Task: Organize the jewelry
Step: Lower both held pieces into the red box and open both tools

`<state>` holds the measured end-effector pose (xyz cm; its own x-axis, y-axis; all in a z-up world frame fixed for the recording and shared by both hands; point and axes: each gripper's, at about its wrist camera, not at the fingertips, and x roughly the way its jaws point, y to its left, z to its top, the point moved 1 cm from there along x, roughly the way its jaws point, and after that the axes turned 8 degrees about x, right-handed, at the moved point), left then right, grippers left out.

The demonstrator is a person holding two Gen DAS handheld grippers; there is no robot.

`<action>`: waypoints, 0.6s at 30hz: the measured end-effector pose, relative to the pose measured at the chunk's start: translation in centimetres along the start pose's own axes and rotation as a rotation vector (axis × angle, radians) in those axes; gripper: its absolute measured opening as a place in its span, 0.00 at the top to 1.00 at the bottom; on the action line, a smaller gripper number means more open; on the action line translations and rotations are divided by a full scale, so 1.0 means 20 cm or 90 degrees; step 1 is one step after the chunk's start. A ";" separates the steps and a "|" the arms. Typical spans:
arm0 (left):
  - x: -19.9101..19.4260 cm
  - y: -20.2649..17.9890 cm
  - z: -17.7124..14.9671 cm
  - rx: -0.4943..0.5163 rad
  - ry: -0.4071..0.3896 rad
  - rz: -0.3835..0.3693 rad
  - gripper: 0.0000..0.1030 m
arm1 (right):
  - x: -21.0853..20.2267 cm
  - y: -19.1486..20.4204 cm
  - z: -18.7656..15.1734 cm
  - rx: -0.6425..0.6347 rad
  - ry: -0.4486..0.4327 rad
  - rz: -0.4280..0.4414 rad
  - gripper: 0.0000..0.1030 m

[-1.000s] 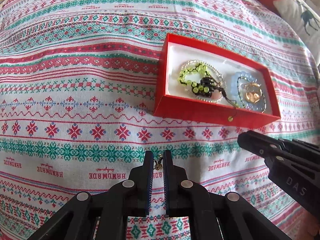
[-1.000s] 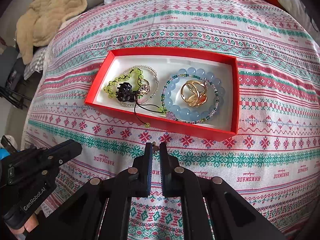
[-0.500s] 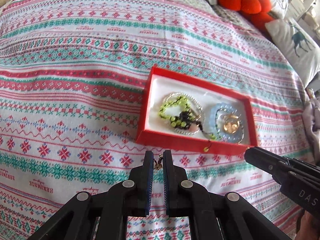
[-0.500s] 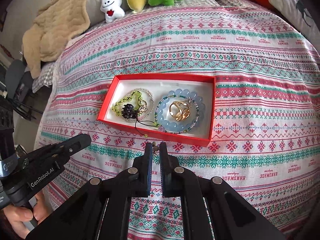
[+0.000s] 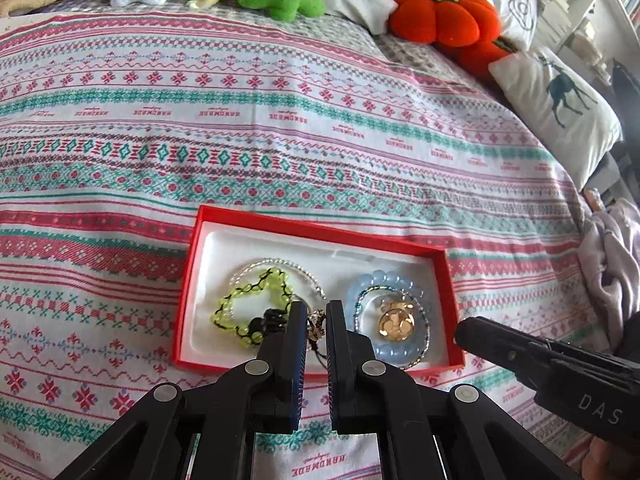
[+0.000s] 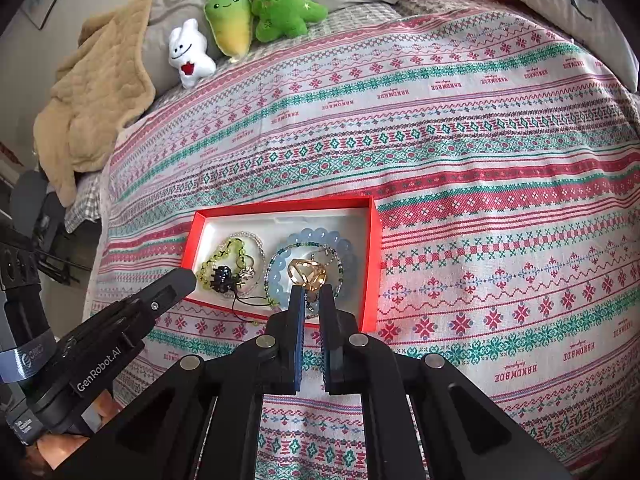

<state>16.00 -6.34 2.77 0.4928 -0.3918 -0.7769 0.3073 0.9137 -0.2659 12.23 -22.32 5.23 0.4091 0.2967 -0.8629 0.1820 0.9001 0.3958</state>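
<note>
1. One red box (image 5: 320, 236) lies low centre on the bed (image 5: 280, 140), holding one green bracelet (image 5: 248, 304), one blue bracelet (image 5: 384, 284), one gold ring (image 5: 394, 322) and a clear bead strand (image 5: 280, 264).
2. Two grippers: left gripper (image 5: 316, 316) is nearly closed on a small charm (image 5: 317, 322); right gripper (image 6: 311, 300) is nearly closed, its hold unclear.
3. Along the top edge are three plush toys (image 6: 228, 20), a pumpkin cushion (image 5: 444, 16) and a deer pillow (image 5: 560, 100).
4. The gripper fingers hide the box's front edge.

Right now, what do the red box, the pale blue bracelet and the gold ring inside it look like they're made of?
Red box: probably matte cardboard, thin crisp walls, with a white moulded liner that looks like foam or plastic.
Pale blue bracelet: round translucent beads, glass or polished stone; I can't tell which.
Gold ring: shiny gold-coloured metal, bright glints on openwork loops; plated or solid is unclear.
</note>
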 end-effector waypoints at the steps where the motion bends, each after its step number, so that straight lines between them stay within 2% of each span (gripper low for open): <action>1: 0.02 -0.01 0.01 0.003 -0.002 -0.002 0.96 | 0.01 -0.01 0.01 0.002 0.000 0.001 0.93; 14: 0.18 -0.03 0.04 -0.018 -0.001 -0.028 0.93 | 0.11 -0.08 0.09 0.026 -0.002 0.007 0.93; 17: 0.19 -0.03 0.04 -0.014 0.003 -0.023 0.78 | 0.13 -0.08 0.10 0.024 -0.001 0.006 0.93; 18: 0.18 -0.03 0.04 -0.013 0.003 -0.018 0.76 | 0.13 -0.08 0.10 0.023 -0.001 0.007 0.93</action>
<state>18.24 -8.44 0.52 0.4809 -0.4172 -0.7712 0.3041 0.9043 -0.2997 14.86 -23.57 3.00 0.4125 0.3056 -0.8582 0.2105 0.8846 0.4162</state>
